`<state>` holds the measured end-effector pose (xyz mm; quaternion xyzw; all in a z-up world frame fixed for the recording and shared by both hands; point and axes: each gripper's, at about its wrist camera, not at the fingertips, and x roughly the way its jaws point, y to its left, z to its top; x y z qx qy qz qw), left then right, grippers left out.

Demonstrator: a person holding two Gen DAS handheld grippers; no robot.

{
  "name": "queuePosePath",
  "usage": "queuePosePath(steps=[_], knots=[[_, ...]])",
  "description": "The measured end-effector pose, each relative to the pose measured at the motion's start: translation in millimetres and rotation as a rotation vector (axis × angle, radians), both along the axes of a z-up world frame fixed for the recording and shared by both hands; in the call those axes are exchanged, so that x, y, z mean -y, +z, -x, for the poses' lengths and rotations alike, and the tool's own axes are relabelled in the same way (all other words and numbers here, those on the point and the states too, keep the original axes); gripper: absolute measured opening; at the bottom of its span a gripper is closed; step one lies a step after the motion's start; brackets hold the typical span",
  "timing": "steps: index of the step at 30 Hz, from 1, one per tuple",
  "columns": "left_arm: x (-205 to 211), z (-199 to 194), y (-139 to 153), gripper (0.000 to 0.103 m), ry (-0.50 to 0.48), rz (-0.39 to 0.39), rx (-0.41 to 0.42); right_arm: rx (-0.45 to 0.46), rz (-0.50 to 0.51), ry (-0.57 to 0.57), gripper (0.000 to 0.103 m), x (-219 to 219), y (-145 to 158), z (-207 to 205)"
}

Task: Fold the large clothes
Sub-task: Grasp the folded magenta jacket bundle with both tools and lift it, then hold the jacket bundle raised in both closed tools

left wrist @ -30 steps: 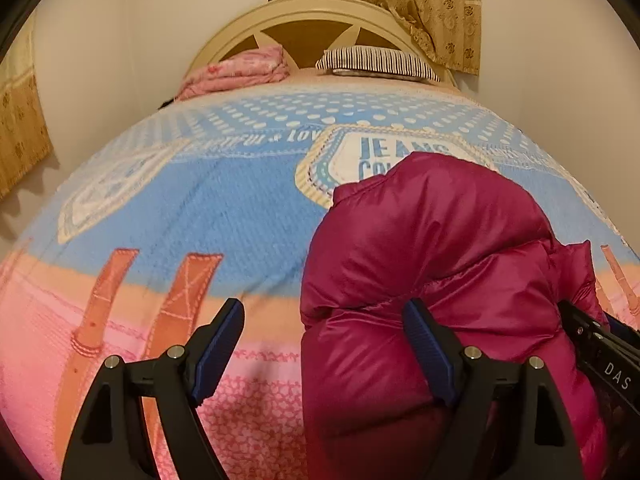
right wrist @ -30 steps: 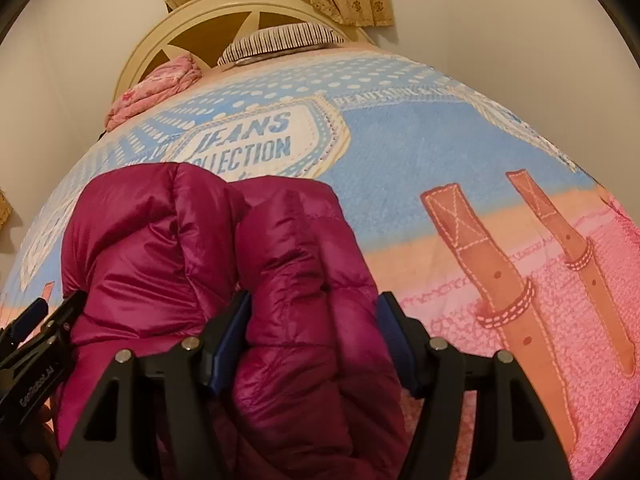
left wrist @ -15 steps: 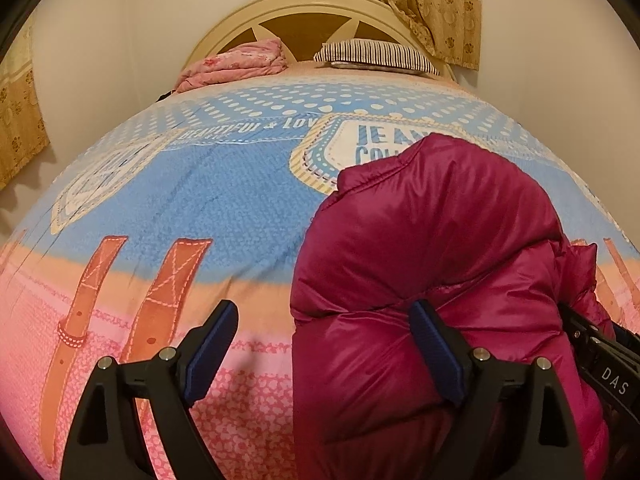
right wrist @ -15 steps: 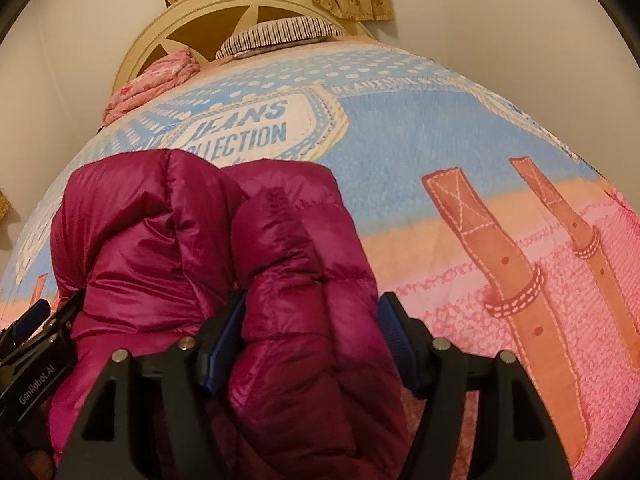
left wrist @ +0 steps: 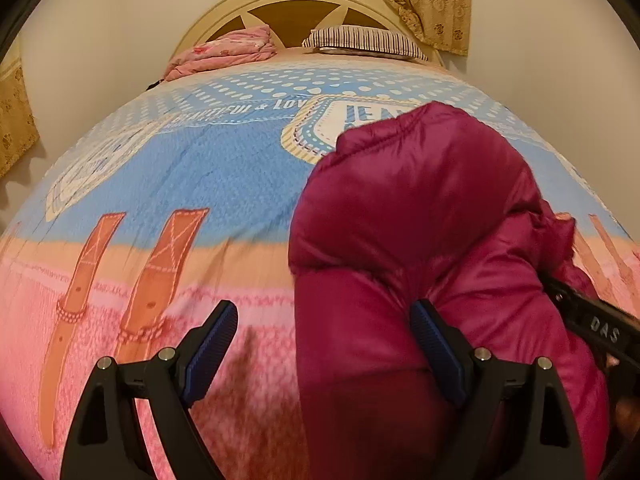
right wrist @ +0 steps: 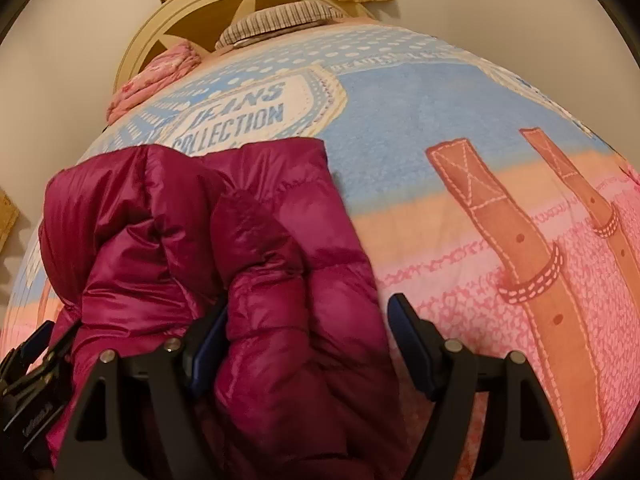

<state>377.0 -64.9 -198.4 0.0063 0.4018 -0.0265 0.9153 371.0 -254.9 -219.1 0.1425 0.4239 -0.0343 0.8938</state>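
A puffy magenta down jacket [left wrist: 420,220] lies bunched on the bed; it also shows in the right wrist view [right wrist: 224,240]. My left gripper [left wrist: 324,344] is wide open at the jacket's left edge: its right finger presses into the fabric, its left finger is over the bedspread. My right gripper [right wrist: 308,344] is wide open with a thick fold of the jacket between its fingers. Each gripper's body shows at the edge of the other's view.
The bed is covered by a blue, orange and pink printed bedspread [left wrist: 192,184]. A folded pink blanket [left wrist: 224,52] and a striped pillow [left wrist: 360,40] lie by the cream headboard [left wrist: 296,4]. Walls and curtains stand close behind.
Both grippers have moved forward and lower against the jacket, which now fills more of each view. The jaws stay wide open.
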Motion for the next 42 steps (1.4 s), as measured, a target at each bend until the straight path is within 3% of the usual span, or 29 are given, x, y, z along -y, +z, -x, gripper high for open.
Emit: queuePosePath(steps=[5,9,12,18,21,23,24,27,29,32,42], knots=[[5.0,20.8,5.8,0.088,-0.045,-0.033,0.021,-0.026,-0.032,0.032,0.078,6.3,7.4,13.1],[13.2,17.5,1.9,0.089,-0.068,-0.058,-0.005,-0.009,-0.001,0.031,0.078,3.3,5.3,22.8],[15.3,14.4,0.5,0.088,-0.083,-0.055,-0.024,-0.017,-0.06,0.029,0.078,10.2,-0.6,21.2],[18.8,14.9,-1.4,0.088,-0.104,-0.042,-0.028,0.005,-0.04,0.047,0.074,5.7,-1.9,22.9],[23.5,16.9,-0.3,0.087,-0.135,-0.044,-0.019,0.019,-0.04,0.066,0.066,3.5,-1.8,25.5],[26.5,17.5,0.0,0.071,-0.176,-0.012,-0.025,0.025,-0.039,0.088,0.057,0.4,-1.3,27.1],[28.0,18.9,0.8,0.07,-0.181,-0.014,-0.021,0.028,-0.037,0.099,0.053,-1.3,-0.9,26.9],[34.6,23.9,3.5,0.056,-0.212,-0.025,-0.003,0.036,-0.04,0.112,0.045,-3.3,-0.3,27.7],[38.9,28.0,6.4,0.041,-0.227,-0.046,0.011,0.046,-0.052,0.126,0.038,-4.2,-0.1,29.4],[44.6,35.4,14.8,0.027,-0.235,-0.095,0.047,0.075,-0.057,0.144,0.027,-6.1,3.1,33.8],[32.1,62.8,47.4,0.022,-0.219,-0.074,0.106,0.139,-0.129,0.169,0.02,-5.6,20.6,54.7]])
